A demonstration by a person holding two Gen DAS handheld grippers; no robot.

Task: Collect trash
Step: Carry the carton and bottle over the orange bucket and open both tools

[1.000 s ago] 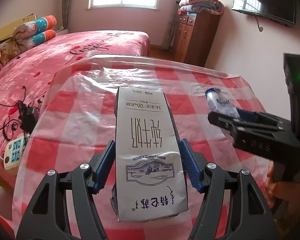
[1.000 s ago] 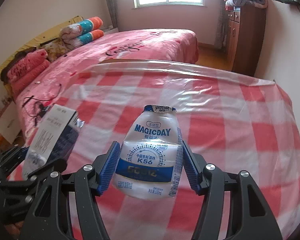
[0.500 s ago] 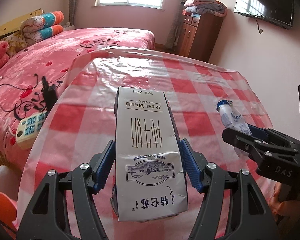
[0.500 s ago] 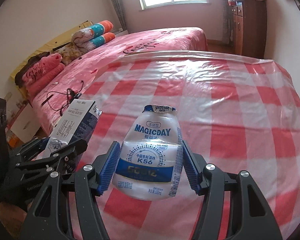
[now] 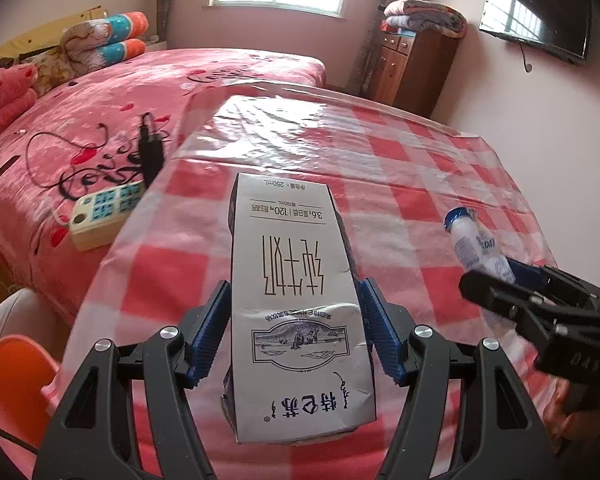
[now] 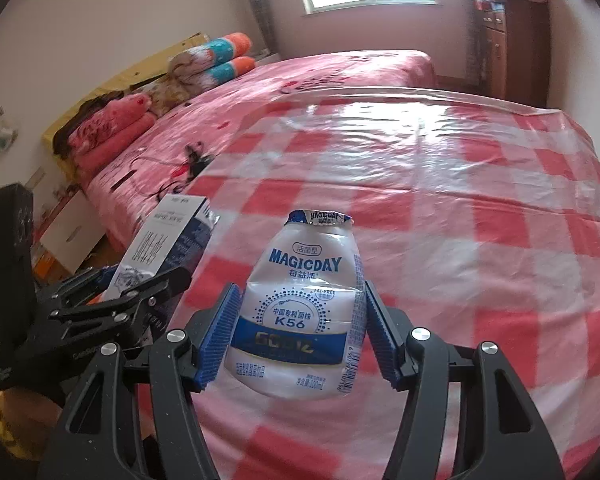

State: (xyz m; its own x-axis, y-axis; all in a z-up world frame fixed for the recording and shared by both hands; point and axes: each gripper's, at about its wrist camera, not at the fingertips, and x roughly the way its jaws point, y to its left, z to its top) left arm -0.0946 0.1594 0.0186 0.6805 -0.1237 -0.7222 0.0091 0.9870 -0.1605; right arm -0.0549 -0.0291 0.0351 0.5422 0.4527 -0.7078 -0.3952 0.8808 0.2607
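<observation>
My left gripper [image 5: 294, 332] is shut on a white milk carton [image 5: 296, 300] with black lettering, held above the left edge of the red-and-white checked table [image 5: 400, 168]. My right gripper [image 6: 300, 336] is shut on a small white MAGICDAY yogurt bottle [image 6: 304, 304] with a blue band, held above the table's near left part. In the left wrist view the right gripper [image 5: 540, 304] and the bottle [image 5: 476, 244] show at the right. In the right wrist view the left gripper [image 6: 100, 312] and the carton [image 6: 164, 248] show at the left.
A pink bed [image 5: 120, 120] lies left of and behind the table, with a power strip [image 5: 104, 212], a black adapter and cable on it. An orange and white stool [image 5: 12, 364] stands at the lower left. A wooden cabinet [image 5: 412, 68] stands at the back right.
Both grippers have swung to the left with their loads, toward the table's left edge. More of the bed and the stool have come into view. Both grips are unchanged.
</observation>
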